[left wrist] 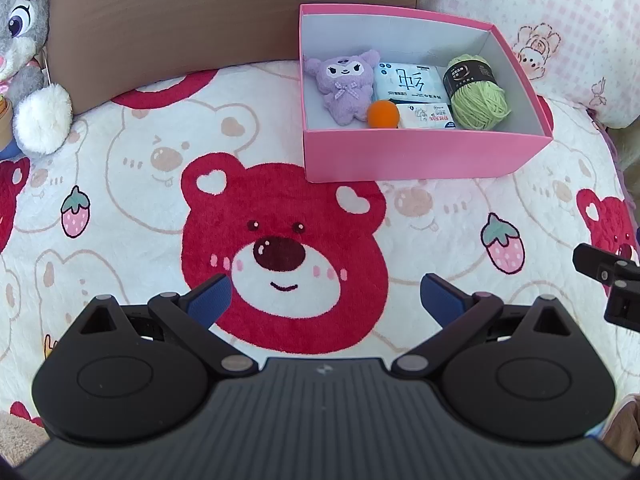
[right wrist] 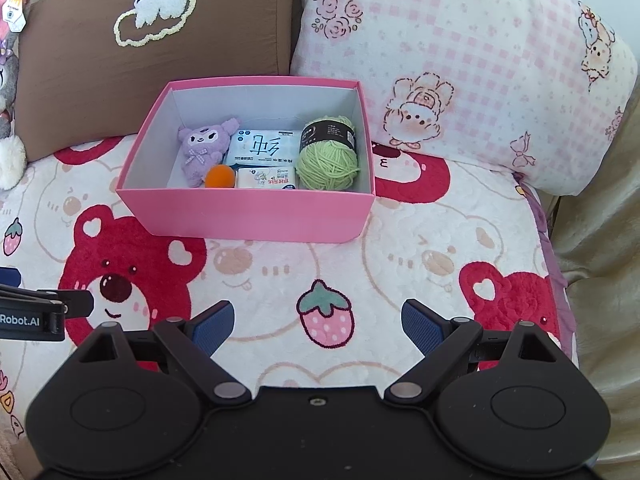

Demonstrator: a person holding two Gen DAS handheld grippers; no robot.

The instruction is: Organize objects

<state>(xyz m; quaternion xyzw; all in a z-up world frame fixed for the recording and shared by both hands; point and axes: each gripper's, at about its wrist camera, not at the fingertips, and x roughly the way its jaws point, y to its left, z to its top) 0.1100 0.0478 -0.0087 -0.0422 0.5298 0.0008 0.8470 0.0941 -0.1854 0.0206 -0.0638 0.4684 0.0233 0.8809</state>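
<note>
Hovering low in the frame over the bear-print blanket (right wrist: 400, 264), the left gripper (left wrist: 324, 300) and right gripper (right wrist: 318, 326) both have fingers spread and empty. Judging the sorting nearly done, keep them clear of the pink box (right wrist: 248, 216) at upper centre, which holds a purple plush (right wrist: 204, 148), orange ball (right wrist: 219, 176), tissue packs (right wrist: 262, 146) and green yarn (right wrist: 328, 160).

Both wrist cameras are looking forward and down over a bear-print blanket (left wrist: 120, 184) toward a pink box (left wrist: 424, 156) at the far side. The left view is sitting left of the box, which is appearing far right; the right view is facing it nearly head-on and nearer. Both are sharing the box, blanket, brown pillow (right wrist: 100, 68) and pink checked pillow (right wrist: 460, 60).
</note>
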